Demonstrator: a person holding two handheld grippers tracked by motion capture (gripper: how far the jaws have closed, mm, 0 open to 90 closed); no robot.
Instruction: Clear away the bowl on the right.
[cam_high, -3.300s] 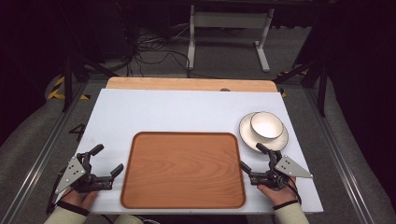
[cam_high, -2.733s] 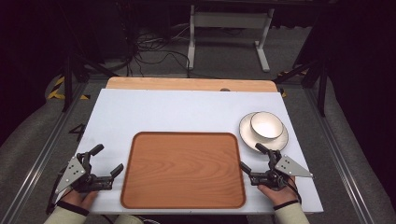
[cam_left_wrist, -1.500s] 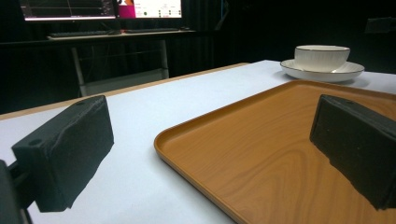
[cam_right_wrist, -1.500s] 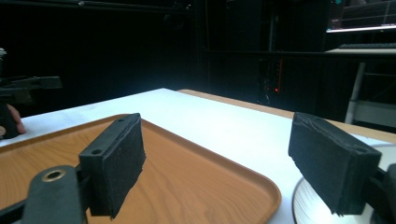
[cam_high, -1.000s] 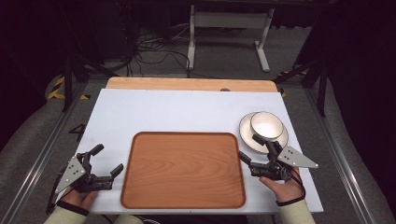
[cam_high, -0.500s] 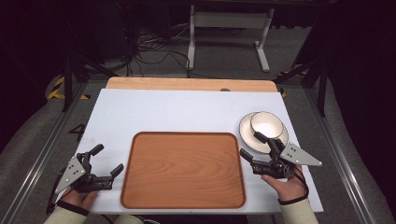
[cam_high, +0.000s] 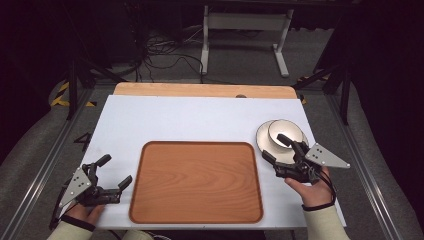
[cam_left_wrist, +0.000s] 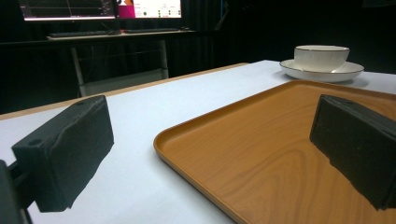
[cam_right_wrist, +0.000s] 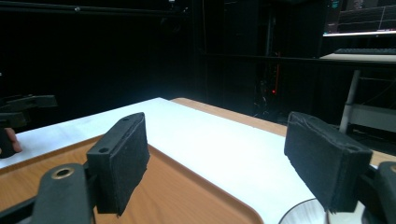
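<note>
Forearms are being brought in from the 6 o'clock edge of the desk (cam_high: 200, 120), each hand carrying a gripper. The right gripper (cam_high: 278, 146) is being held at about 4 o'clock, tilted up toward 11 o'clock, its jaws spread wide with nothing pinched; one jaw is being held over the near rim of the saucer (cam_high: 264, 136) and the other just outside it. The left gripper (cam_high: 114, 171) is being kept low at about 8 o'clock, jaws likewise spread and empty, pointed toward 2 o'clock at the tray's left edge.

Between the two grippers the wooden tray (cam_high: 197, 181) is lying flat with nothing in it. In the left gripper view its raised rim is seen running between the two black jaws.

At about 3 o'clock the white bowl (cam_high: 286, 131) is being carried by the saucer, upright; whether anything is in it cannot be told. Beyond 12 o'clock, cables and a stand's legs are lying on the floor.
</note>
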